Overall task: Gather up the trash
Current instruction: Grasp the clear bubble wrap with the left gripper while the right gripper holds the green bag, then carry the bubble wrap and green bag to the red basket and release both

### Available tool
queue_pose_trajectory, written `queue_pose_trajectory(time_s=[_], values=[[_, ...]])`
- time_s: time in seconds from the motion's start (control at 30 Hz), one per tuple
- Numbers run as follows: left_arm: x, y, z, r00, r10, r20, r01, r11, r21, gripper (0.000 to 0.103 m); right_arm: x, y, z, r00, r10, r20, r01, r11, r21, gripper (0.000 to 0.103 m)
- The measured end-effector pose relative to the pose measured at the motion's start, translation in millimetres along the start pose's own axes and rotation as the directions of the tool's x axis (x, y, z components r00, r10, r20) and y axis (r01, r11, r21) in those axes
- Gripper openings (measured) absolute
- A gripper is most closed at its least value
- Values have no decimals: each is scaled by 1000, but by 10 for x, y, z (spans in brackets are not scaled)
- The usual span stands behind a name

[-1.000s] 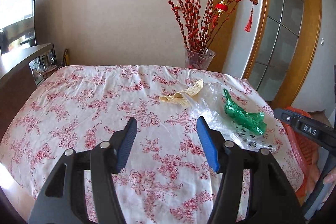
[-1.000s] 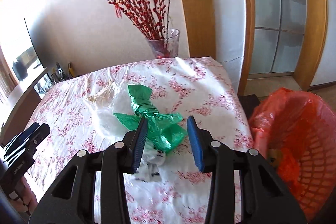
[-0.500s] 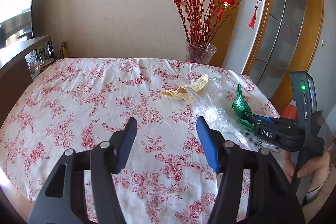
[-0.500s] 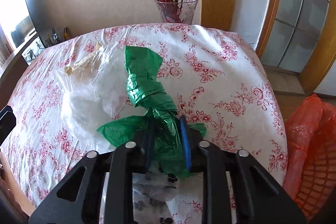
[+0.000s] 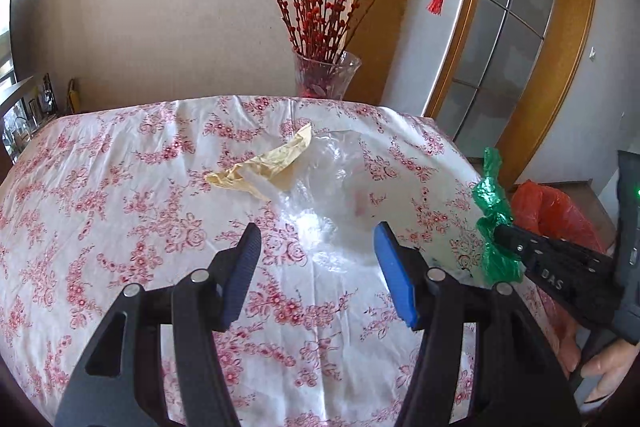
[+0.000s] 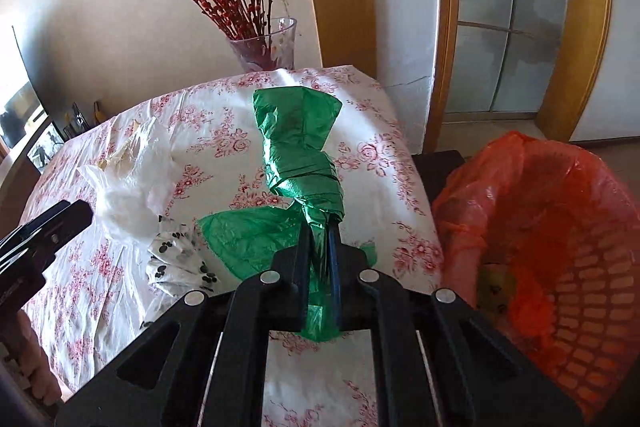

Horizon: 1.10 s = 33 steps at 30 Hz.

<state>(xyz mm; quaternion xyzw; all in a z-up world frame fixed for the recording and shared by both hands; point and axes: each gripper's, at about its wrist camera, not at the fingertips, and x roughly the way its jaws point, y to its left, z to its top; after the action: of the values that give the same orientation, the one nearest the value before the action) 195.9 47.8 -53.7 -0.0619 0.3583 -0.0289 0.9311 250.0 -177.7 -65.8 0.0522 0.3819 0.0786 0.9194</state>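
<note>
Green bag gripped for disposal

Right gripper (image 6: 320, 259) clamps green bag (image 6: 300, 155); left gripper (image 5: 316, 267) open, empty. Risk: thin film slips before basket (image 6: 560, 287) at 3 o'clock.

- The orange-lined basket (image 6: 560, 259) runs off the right wrist view's right and bottom edges; what lies inside is too blurred to name
- The green bag (image 6: 304, 163) hides the right gripper's (image 6: 319, 259) pads
- The spotted wrapper (image 6: 180, 263) is partly tucked under the clear plastic (image 6: 128, 187)
- The left gripper (image 5: 316, 271) handles are cut off below
</note>
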Motion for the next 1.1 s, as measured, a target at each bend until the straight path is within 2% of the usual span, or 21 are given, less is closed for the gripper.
queue_pose_trajectory(time_s=[0.17,0.2,0.27,0.3,0.4,0.73,1.1], values=[[328,-117,14,996,19,-85,-19,1000,0,56,-132,-68,-45,1000,2,18,-2,1000,2,9],[379,-124,3,995,16,-100,-16,1000,-4,46,-155,-76,-50,1000,2,22,-2,1000,3,9],[458,-141,-14,993,1,-120,-3,1000,-10,35,-193,-95,-64,1000,2,28,-2,1000,5,9],[460,-141,-20,993,-11,-115,10,1000,-14,25,-210,-118,-74,1000,1,30,-1,1000,6,9],[384,-180,-24,996,-26,-88,26,1000,2,15,-252,-156,-100,999,-2,37,2,1000,15,9],[-131,-159,-25,999,-42,15,40,997,67,14,-427,-204,-113,997,16,77,-19,999,39,9],[-593,-44,114,993,-72,89,68,997,46,14,-709,-321,-143,991,13,136,-23,997,68,9]])
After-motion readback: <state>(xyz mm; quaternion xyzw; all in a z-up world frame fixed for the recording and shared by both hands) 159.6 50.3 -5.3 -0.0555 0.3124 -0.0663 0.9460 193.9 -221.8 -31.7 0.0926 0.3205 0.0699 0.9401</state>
